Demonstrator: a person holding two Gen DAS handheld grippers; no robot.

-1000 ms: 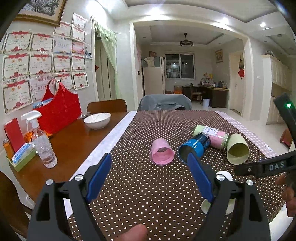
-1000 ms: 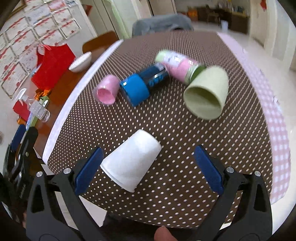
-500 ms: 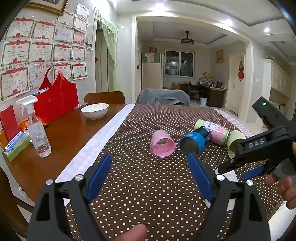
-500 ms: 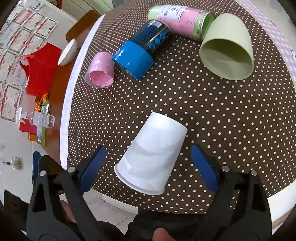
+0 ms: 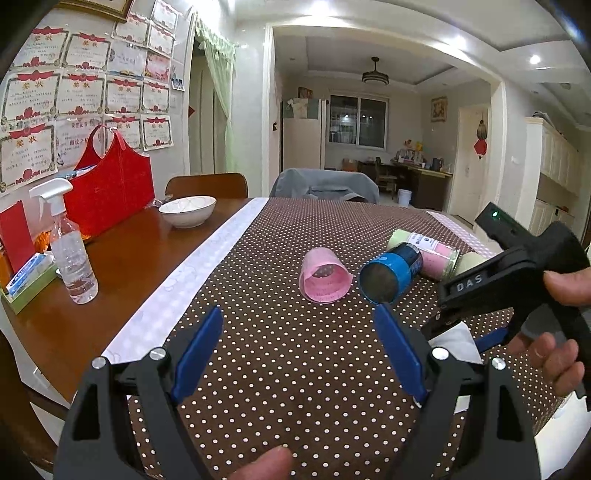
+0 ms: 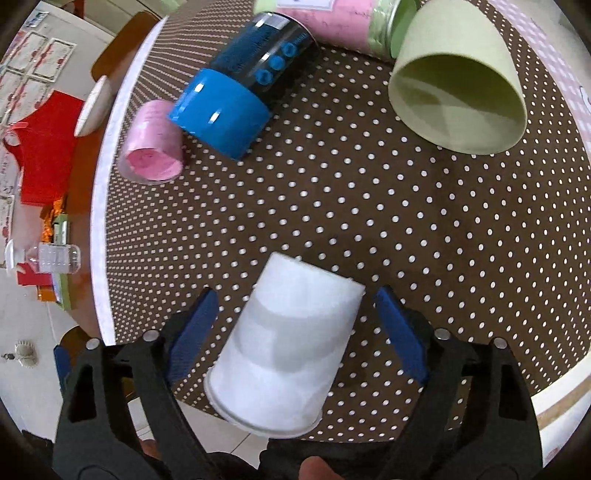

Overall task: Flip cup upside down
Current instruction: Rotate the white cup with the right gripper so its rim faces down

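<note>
A white paper cup (image 6: 288, 343) lies on its side on the dotted brown tablecloth (image 6: 406, 229), near the table's front edge, its open rim toward the camera. My right gripper (image 6: 297, 334) is open, its blue fingers on either side of the cup, not touching it. In the left wrist view the right gripper (image 5: 480, 332) shows at the right, over a sliver of the white cup (image 5: 456, 338). My left gripper (image 5: 297, 354) is open and empty above the cloth.
A pink cup (image 6: 155, 144), a blue-capped jar (image 6: 240, 88), a pink jar with green lid (image 6: 343, 18) and a green cup (image 6: 458, 81) lie on their sides beyond the white cup. A spray bottle (image 5: 72, 251), white bowl (image 5: 188, 210) and red bag (image 5: 107, 195) stand on the left.
My right gripper has moved down and forward, so its open fingers now straddle the white cup. The left gripper has stayed roughly in place.
</note>
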